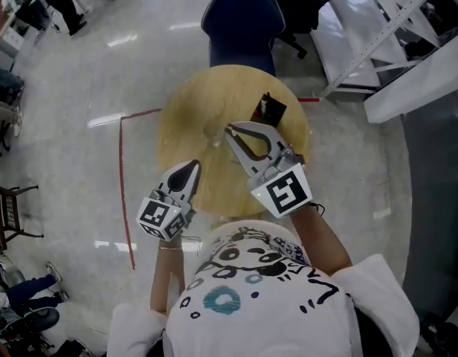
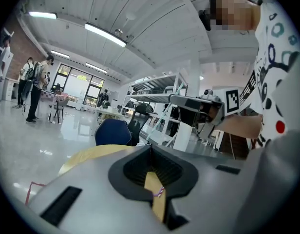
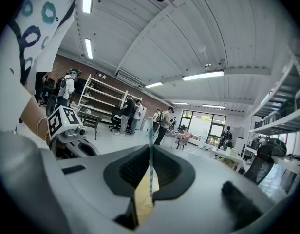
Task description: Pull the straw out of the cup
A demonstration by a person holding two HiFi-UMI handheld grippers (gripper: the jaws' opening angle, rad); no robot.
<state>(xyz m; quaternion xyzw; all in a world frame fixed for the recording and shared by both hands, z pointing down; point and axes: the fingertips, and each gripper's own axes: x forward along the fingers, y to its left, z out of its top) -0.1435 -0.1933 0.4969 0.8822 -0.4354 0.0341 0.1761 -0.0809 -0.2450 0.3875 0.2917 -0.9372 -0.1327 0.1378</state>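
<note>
My right gripper (image 1: 229,130) reaches over the middle of the round wooden table (image 1: 184,103). Its jaws are shut on a thin teal-and-white striped straw (image 3: 149,135), which stands upright between them in the right gripper view, where the right gripper (image 3: 150,149) fills the lower half. A faint clear cup (image 1: 213,136) seems to stand just left of those jaw tips; it is hard to make out. My left gripper (image 1: 193,165) hovers at the table's near-left edge, jaws shut. Through the gap behind the left gripper (image 2: 150,147) tips a small purple-striped bit (image 2: 159,191) shows against the wood.
A small black object (image 1: 270,110) stands on the table's far right part. A dark blue chair (image 1: 240,21) sits beyond the table. Red tape lines (image 1: 123,184) mark the glossy floor at left. White shelving (image 1: 392,21) stands at the upper right.
</note>
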